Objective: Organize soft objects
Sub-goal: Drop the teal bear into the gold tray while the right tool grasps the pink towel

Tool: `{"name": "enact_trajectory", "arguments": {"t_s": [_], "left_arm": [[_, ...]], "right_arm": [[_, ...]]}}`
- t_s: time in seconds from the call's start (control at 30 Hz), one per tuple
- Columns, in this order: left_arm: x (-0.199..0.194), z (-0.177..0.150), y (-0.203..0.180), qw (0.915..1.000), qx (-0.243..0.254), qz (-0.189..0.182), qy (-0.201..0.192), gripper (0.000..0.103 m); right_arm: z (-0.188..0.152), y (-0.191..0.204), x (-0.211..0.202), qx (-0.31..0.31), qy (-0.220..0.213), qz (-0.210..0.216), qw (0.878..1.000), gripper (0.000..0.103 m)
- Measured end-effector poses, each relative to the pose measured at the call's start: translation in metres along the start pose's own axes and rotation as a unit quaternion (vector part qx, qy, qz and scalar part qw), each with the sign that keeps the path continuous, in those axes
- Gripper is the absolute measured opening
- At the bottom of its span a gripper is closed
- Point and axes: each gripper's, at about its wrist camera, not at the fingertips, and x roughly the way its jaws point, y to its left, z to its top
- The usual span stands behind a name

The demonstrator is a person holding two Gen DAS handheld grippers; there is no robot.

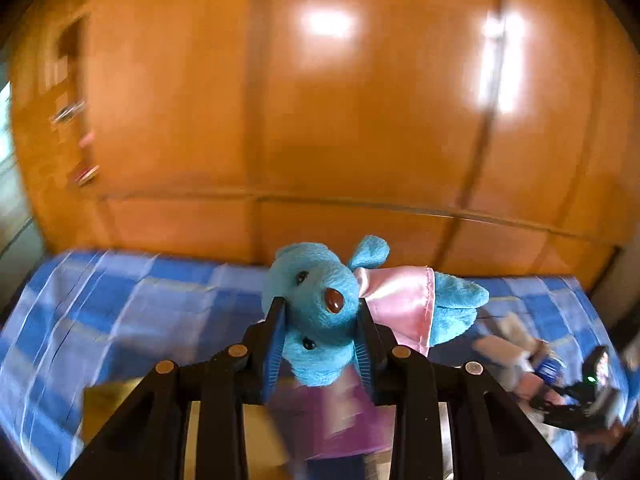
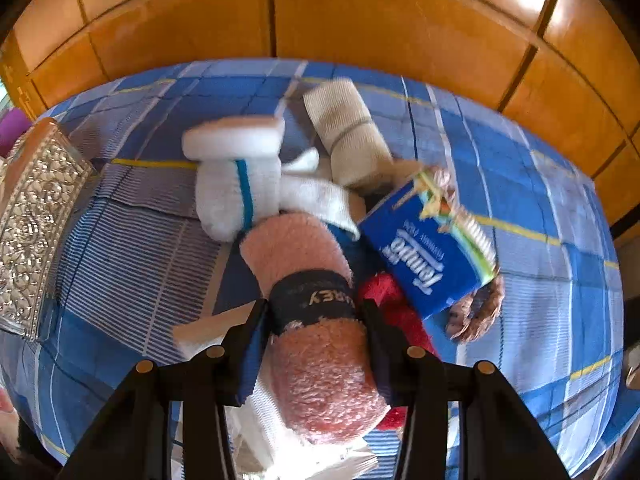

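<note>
My left gripper (image 1: 322, 308) is shut on the head of a blue plush toy (image 1: 316, 292) in a pink satin dress. It holds the toy above the blue checked bedsheet (image 1: 120, 308), with the body hanging out to the right. My right gripper (image 2: 314, 306) points down at a pile of soft things. Its pads (image 2: 256, 340) press on both sides of a rolled pink towel (image 2: 320, 376), at its black band. Around the roll lie a white towel roll with a blue stripe (image 2: 236, 196), a white foam block (image 2: 234, 136), a beige cloth roll (image 2: 348, 132) and something red and fluffy (image 2: 388, 292).
A blue Tempo tissue pack (image 2: 428, 252) rests against a brown fuzzy basket (image 2: 480, 312). A silver embossed box (image 2: 36, 224) stands at the bed's left edge. An orange wooden wardrobe (image 1: 320, 120) rises behind the bed. A black device with a green light (image 1: 588, 392) shows blurred at the right.
</note>
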Motion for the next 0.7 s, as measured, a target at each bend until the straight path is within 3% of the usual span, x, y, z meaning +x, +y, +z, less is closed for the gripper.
{"name": "enact_trajectory", "arguments": {"t_s": [0.1, 0.23, 0.4, 0.5, 0.53, 0.57, 0.63, 0.7], "left_arm": [[-0.002, -0.026, 0.047, 0.9987, -0.033, 0.036, 0.016, 0.033], [0.012, -0.076, 0.096, 0.9923, -0.071, 0.077, 0.067, 0.033], [0.050, -0.112, 0.116, 0.9832, -0.097, 0.100, 0.118, 0.036], [0.071, -0.116, 0.106, 0.9819, -0.099, 0.101, 0.127, 0.039], [0.073, -0.117, 0.103, 0.9811, -0.097, 0.108, 0.128, 0.046], [0.073, -0.117, 0.100, 0.9805, -0.098, 0.113, 0.128, 0.060], [0.069, -0.114, 0.098, 0.9815, -0.097, 0.121, 0.112, 0.072], [0.062, -0.116, 0.097, 0.9813, -0.089, 0.137, 0.100, 0.073]], "right_arm": [[-0.002, 0.002, 0.009, 0.009, 0.013, 0.000, 1.000, 0.043], [-0.003, 0.009, 0.010, 0.006, 0.007, -0.019, 1.000, 0.042], [-0.003, 0.013, 0.011, 0.002, 0.008, -0.034, 0.999, 0.042], [-0.004, 0.015, 0.010, 0.004, 0.006, -0.041, 0.999, 0.042], [-0.005, 0.016, 0.011, 0.004, 0.005, -0.044, 0.999, 0.042], [-0.006, 0.017, 0.011, 0.003, 0.005, -0.047, 0.999, 0.042], [-0.008, 0.019, 0.010, 0.005, 0.004, -0.050, 0.999, 0.042], [-0.011, 0.023, 0.007, 0.009, 0.004, -0.051, 0.999, 0.042]]}}
